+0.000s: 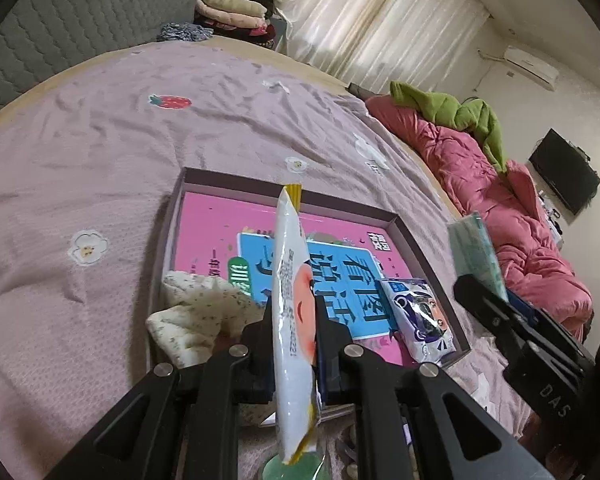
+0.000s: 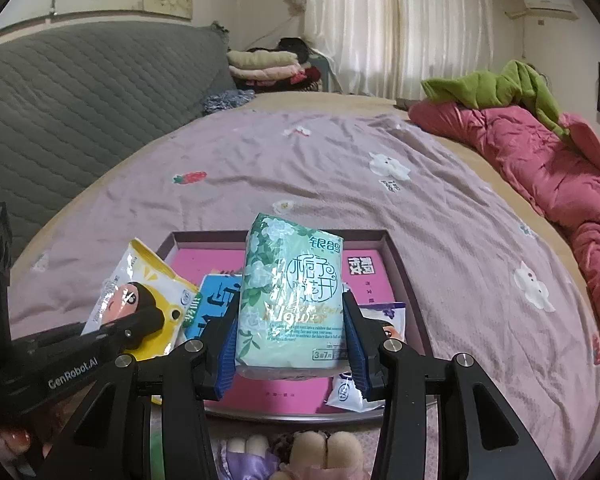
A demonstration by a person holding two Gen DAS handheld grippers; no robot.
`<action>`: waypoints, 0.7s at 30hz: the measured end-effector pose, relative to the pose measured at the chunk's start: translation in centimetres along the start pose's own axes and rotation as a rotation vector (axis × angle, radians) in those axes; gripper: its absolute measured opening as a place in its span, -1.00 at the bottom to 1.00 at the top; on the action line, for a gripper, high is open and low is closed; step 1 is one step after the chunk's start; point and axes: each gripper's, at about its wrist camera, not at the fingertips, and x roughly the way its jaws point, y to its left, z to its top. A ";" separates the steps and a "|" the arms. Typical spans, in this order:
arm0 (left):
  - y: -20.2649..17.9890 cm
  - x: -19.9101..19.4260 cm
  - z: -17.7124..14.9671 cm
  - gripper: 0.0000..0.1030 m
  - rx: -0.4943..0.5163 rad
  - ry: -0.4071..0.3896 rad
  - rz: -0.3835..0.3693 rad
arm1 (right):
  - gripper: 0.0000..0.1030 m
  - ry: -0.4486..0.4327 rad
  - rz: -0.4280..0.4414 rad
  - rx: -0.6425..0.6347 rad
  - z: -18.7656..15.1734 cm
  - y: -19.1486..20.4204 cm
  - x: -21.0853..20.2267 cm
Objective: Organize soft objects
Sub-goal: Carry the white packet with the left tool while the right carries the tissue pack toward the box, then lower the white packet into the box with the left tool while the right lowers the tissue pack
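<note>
Clamped edge-on in the left gripper [image 1: 292, 312], a slim white-and-yellow plastic snack pouch [image 1: 292, 280] hangs over the shallow pink-lined cardboard tray [image 1: 404, 224] on the bed. Right gripper [image 2: 290, 332] squeezes a green floral tissue pack [image 2: 290, 292] above it. Best lower both close to the tray's bare pink floor before letting go.

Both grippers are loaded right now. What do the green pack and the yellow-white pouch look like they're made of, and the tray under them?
Green tissue pack, in the right gripper: thin glossy plastic film over soft filling, judging by glare and wrinkles. Yellow-white pouch, in the left gripper: shiny printed plastic film with crimped ends. Tray: probably matte cardboard, a box lid with thin straight walls and a printed pink bottom.
</note>
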 end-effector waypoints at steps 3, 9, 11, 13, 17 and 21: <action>0.1 0.6 0.1 -0.72 -0.012 0.007 -0.032 | -0.09 0.018 -0.007 -0.013 0.0 0.3 0.8; 0.5 2.0 -0.3 -0.72 -0.038 0.050 -0.068 | -0.09 0.076 -0.017 -0.032 -0.3 1.1 2.7; 0.9 2.5 -0.5 -0.71 -0.047 0.065 -0.068 | -0.09 0.100 -0.028 -0.047 -0.4 1.4 3.5; 1.2 2.9 -0.6 -0.71 -0.056 0.079 -0.071 | -0.09 0.116 -0.029 -0.052 -0.6 1.5 4.0; 1.7 3.4 -0.9 -0.69 -0.073 0.093 -0.081 | -0.09 0.158 -0.047 -0.070 -1.1 1.8 5.0; 2.0 3.6 -0.9 -0.68 -0.081 0.095 -0.079 | -0.09 0.184 -0.044 -0.062 -1.5 1.8 5.6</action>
